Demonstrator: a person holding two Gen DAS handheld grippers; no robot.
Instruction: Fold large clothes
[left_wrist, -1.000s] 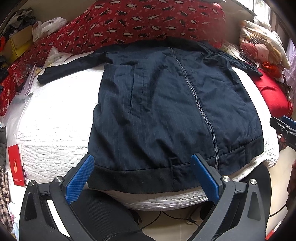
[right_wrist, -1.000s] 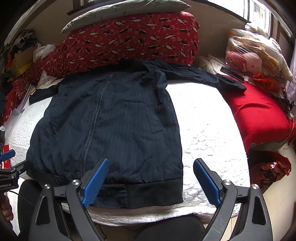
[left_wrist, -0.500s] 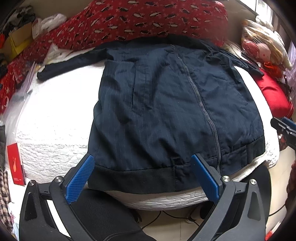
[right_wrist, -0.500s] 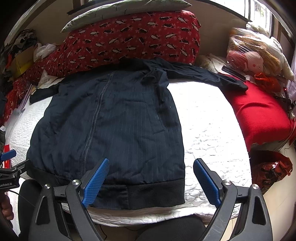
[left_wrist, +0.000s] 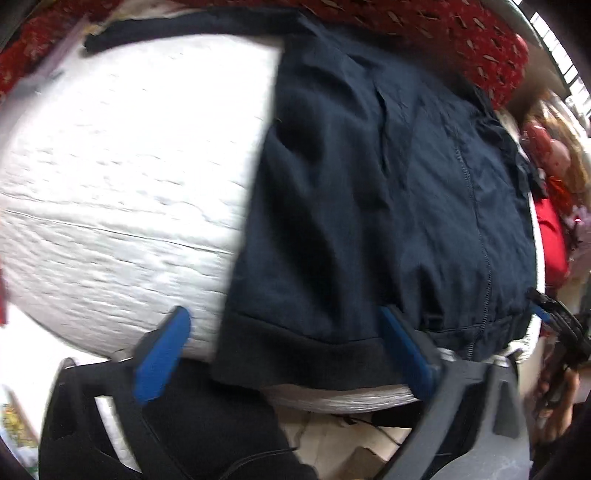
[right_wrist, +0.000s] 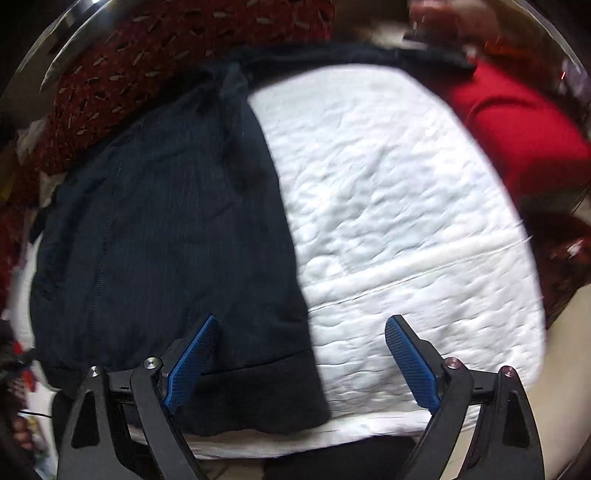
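A dark navy zip jacket (left_wrist: 369, 184) lies flat, front up, on a white quilted mattress (left_wrist: 110, 166). My left gripper (left_wrist: 284, 354) hangs over the jacket's left hem corner (left_wrist: 295, 354), which sits between the jaws. The jaws are closing and the pads are not pressing on the cloth. My right gripper (right_wrist: 301, 365) straddles the jacket's (right_wrist: 166, 221) right hem corner (right_wrist: 266, 391) in the same way, its jaws closing too and not gripping. The right gripper (left_wrist: 554, 321) also shows at the edge of the left wrist view.
A red patterned pillow (right_wrist: 147, 74) lies behind the jacket's collar. A plain red cushion (right_wrist: 517, 122) sits at the mattress's (right_wrist: 388, 184) right side. Both sleeves stretch outward along the back. The floor (left_wrist: 332, 443) shows below the near edge. A hand (left_wrist: 554, 398) holds the right gripper.
Both grippers have dropped down and outward toward the hem corners, each rolling a little. The jaws of both have narrowed. The jacket has not moved.
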